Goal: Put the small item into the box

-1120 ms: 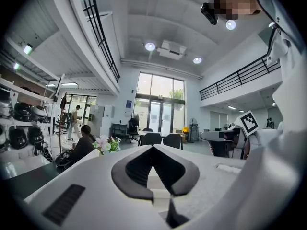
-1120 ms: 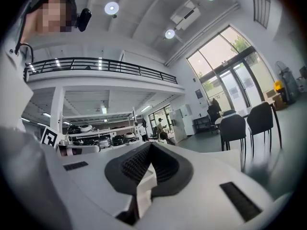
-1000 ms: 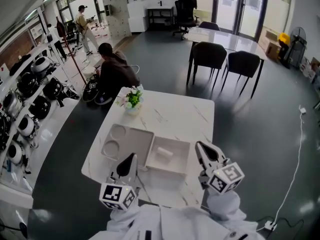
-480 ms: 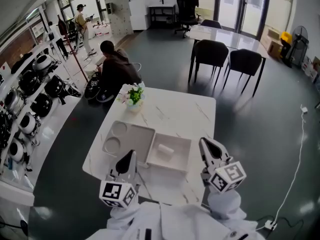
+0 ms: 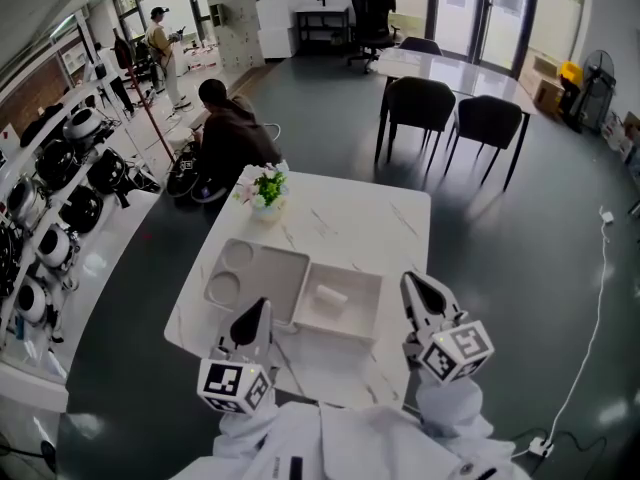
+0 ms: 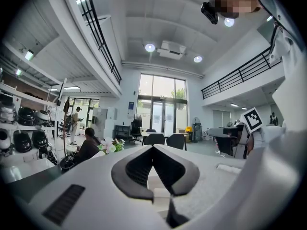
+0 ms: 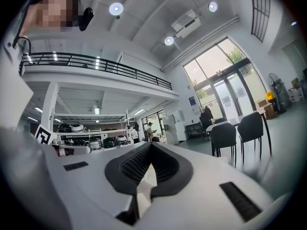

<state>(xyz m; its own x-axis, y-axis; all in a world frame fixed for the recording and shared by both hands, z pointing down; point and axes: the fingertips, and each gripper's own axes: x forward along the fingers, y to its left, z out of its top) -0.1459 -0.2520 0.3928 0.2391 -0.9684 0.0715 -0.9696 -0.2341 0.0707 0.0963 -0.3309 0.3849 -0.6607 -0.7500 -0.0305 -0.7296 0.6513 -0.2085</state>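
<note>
since the small item (image 5: 330,295) lies in the box (image 5: 352,320), nothing seems left; my left gripper (image 5: 261,310) and right gripper (image 5: 414,282) have fingers pressed together, empty.

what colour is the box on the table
The box is white; head view shows it best.

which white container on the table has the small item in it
The box on the right holds the small item; the left tray shows only two round recesses.
</note>
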